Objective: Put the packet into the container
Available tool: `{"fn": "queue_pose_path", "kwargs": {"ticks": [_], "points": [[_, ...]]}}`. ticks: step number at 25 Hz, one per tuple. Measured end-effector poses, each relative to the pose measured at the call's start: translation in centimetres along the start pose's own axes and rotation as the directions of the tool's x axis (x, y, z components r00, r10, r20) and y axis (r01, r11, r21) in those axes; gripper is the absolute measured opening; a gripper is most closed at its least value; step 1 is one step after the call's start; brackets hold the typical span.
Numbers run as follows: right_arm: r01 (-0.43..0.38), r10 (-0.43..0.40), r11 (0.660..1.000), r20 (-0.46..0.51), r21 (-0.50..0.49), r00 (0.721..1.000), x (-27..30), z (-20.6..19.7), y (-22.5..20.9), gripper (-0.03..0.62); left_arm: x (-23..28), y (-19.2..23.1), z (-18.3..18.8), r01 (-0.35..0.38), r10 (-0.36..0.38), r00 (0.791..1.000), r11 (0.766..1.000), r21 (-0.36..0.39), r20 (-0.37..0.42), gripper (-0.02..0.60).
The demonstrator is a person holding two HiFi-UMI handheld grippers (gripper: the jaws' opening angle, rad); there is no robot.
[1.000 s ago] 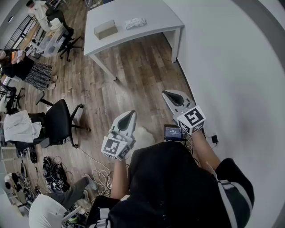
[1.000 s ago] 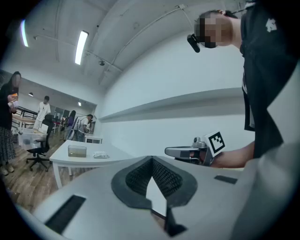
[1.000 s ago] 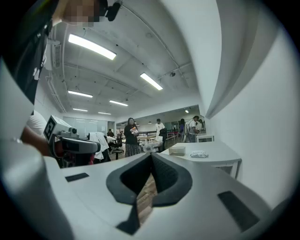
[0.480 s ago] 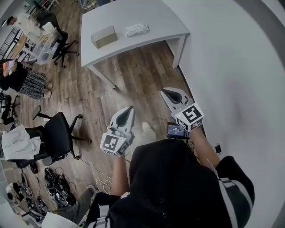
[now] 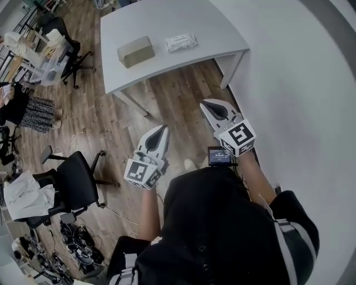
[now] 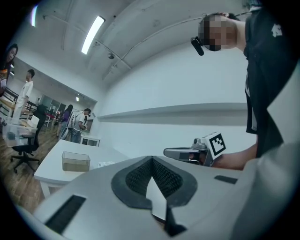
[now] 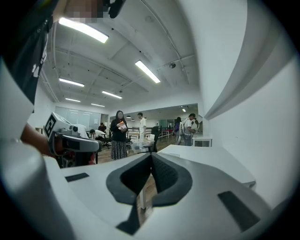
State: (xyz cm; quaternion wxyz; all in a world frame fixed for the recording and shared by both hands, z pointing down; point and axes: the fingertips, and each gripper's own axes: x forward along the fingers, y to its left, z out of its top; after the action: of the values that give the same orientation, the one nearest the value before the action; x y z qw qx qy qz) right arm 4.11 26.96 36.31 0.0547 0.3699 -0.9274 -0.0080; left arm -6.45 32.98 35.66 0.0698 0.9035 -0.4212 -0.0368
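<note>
1. My left tongs (image 5: pixel 161 131) are pressed fully together, with nothing between them.
2. My right tongs (image 5: pixel 210 107) are also fully closed and empty.
3. Both hang over the wooden floor (image 5: pixel 111 111), well short of the desk (image 5: pixel 161 16).
4. The packet (image 5: pixel 181 42) lies on the far desk, right of the container (image 5: pixel 136 52) and not touching it.

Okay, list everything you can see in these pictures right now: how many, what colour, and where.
table: one, white, far end, beside the wall
container: one, tan, on the table, left of the packet
packet: one, white, on the table
nearest office chair: one, black, wood floor at left
cables: a tangle, black and white, floor at lower left
left gripper: one, white and grey, shut, empty, over the floor
right gripper: one, white and grey, shut, empty, near the wall
</note>
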Motion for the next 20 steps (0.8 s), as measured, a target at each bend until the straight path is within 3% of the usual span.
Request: {"fn": "queue_pose_path", "kwargs": {"ticks": [6,12,20], "points": [[0.032,-0.031,0.999,-0.04,0.009,0.999,4.5,0.7,-7.0,0.021,7.0,4.8,1.1,0.033,-0.033,0.999,0.999,-0.017,0.002,0.0],[0.035,-0.035,0.999,-0.012,0.003,0.999,11.0,1.4,-12.9,0.021,13.4,10.7,2.9,0.033,-0.033,0.999,0.999,-0.001,-0.014,0.0],[0.038,-0.038,0.999,-0.017,0.01,0.999,21.4,1.5,-24.4,0.021,25.6,19.9,4.0,0.051,-0.05,0.998,0.998,0.025,-0.043,0.0]]}}
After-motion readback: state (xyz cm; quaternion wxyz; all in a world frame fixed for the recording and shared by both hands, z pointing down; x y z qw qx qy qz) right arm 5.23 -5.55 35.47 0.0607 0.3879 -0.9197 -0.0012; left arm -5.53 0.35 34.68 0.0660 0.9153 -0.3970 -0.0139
